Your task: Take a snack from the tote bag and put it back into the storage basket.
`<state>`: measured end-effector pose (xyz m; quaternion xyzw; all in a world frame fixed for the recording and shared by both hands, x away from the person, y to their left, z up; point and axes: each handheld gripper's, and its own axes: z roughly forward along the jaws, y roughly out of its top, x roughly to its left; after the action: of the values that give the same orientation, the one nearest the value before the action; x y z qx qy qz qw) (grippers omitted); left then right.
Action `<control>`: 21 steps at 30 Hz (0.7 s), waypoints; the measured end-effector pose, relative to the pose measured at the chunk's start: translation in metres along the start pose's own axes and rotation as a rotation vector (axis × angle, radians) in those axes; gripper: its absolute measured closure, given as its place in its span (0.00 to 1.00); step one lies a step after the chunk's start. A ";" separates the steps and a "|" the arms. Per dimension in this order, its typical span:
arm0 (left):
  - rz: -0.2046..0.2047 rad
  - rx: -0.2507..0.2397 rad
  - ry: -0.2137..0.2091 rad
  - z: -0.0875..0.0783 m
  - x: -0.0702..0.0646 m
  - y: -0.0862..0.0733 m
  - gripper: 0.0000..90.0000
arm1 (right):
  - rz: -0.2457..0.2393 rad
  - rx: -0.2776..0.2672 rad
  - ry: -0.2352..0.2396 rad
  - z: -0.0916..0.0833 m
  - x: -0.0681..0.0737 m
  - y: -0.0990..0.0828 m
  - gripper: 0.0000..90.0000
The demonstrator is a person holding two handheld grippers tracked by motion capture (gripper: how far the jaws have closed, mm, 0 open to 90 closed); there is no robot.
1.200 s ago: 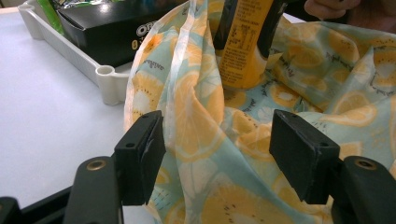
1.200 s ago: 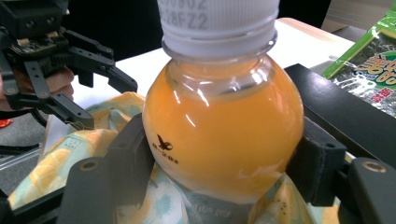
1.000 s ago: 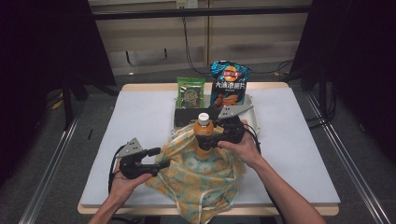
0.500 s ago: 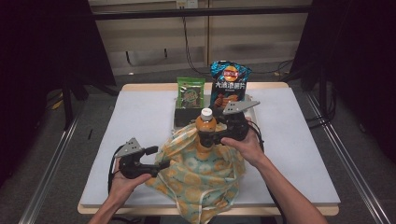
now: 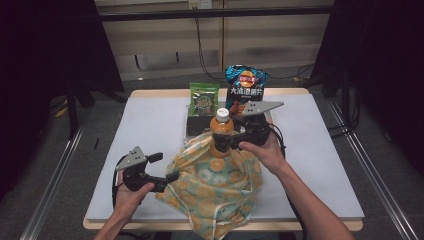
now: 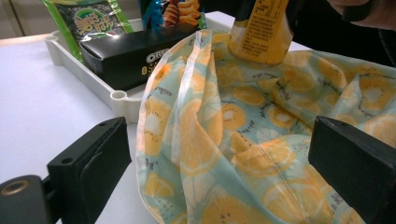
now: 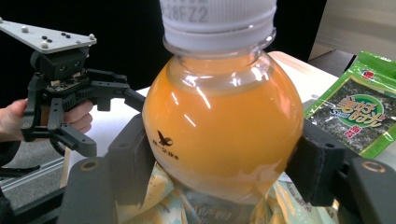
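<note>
Near the centre of the high view, the right gripper (image 5: 226, 141) clamps its jaws on the shoulders of the orange drink bottle (image 5: 220, 131), holding it upright with its base at the mouth of the fruit-print cloth bag (image 5: 217, 182), probably so it passes the opening without snagging. At lower left, the left gripper (image 5: 169, 178) rests at the bag's edge; its jaws have just been opening and now stand wide, the cloth lying loose between them, unpinched. Behind the bag, a white tray (image 6: 95, 84) keeps the remaining snacks together: a black biscuit box (image 6: 135, 51), a green seaweed packet (image 5: 203, 98) and a blue crisp bag (image 5: 244, 88).
</note>
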<state>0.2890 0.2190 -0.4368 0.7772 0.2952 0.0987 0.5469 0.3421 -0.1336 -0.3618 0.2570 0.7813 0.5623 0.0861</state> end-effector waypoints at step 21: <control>-0.015 -0.017 0.061 -0.014 0.011 -0.010 0.06 | -0.001 -0.067 -0.060 -0.022 -0.012 0.031 0.35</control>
<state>0.2872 0.2390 -0.4426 0.7669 0.3167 0.1209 0.5449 0.3526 -0.1509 -0.3275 0.2701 0.7593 0.5801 0.1184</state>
